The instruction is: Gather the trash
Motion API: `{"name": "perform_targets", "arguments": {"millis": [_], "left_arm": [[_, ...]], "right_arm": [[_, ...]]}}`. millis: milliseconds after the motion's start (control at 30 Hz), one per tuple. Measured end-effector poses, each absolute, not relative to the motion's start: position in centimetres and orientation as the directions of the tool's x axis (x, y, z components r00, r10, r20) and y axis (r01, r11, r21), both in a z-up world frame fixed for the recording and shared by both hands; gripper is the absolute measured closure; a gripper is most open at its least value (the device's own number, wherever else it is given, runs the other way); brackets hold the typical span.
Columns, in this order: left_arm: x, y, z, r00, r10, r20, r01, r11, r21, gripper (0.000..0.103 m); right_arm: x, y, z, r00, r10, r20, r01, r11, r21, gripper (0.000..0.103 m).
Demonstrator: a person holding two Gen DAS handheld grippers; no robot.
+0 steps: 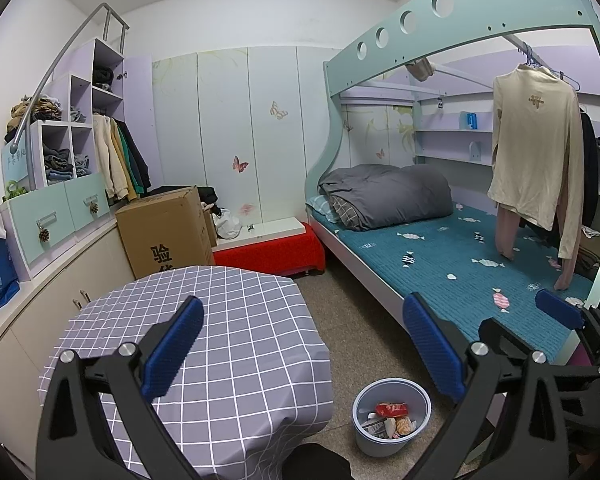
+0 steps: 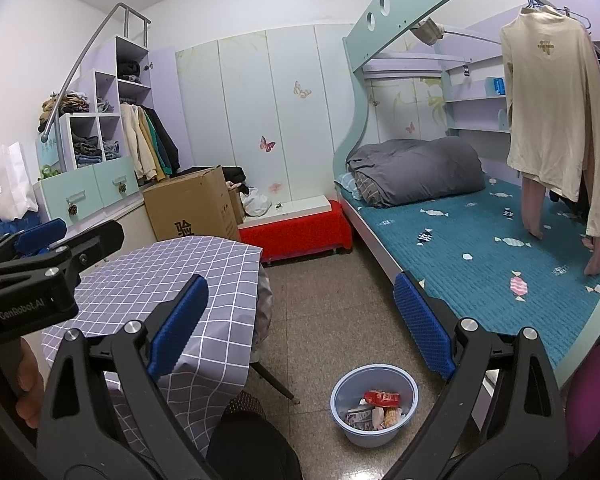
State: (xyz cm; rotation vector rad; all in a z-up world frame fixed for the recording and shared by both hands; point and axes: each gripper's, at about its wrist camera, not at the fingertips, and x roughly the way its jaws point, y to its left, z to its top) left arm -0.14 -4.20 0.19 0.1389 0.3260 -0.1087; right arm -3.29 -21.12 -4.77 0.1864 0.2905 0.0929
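Note:
A pale blue trash bin (image 1: pixel 380 446) (image 2: pixel 360 436) stands on the tiled floor between the table and the bed. Inside it lie a red wrapper (image 1: pixel 392 409) (image 2: pixel 382 398) and other crumpled packaging. My left gripper (image 1: pixel 304 344) hovers open above the bin and the table's edge, with nothing between its blue pads. My right gripper (image 2: pixel 300 322) is also open and empty, high above the floor in front of the bin. The grey checked tablecloth (image 1: pixel 220 320) (image 2: pixel 160 272) shows no trash on the part in view.
A bunk bed with a teal mattress (image 1: pixel 480 272) runs along the right, with clothes hanging over it (image 1: pixel 536 152). A cardboard box (image 1: pixel 164 228) and a red-covered bench (image 1: pixel 272 252) stand behind the table. Cabinets line the left wall. A person's dark-clothed knee (image 2: pixel 256 440) is at the bottom.

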Motion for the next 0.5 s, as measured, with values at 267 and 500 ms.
{"name": "perform_targets", "arguments": {"millis": [267, 500], "left_arm": [[-0.16, -4.09, 0.16, 0.942, -0.084, -0.326, 0.129, 0.984, 0.119, 0.005], [-0.12, -4.08, 0.22, 0.941, -0.086, -0.328, 0.131, 0.984, 0.118, 0.005]], "right_arm": [[-3.29, -21.02, -4.91, 0.953, 0.118, -0.279, -0.062, 0.978, 0.199, 0.011], [-3.32, -20.88, -5.03, 0.952, 0.118, -0.282, -0.062, 0.978, 0.2, 0.011]]}}
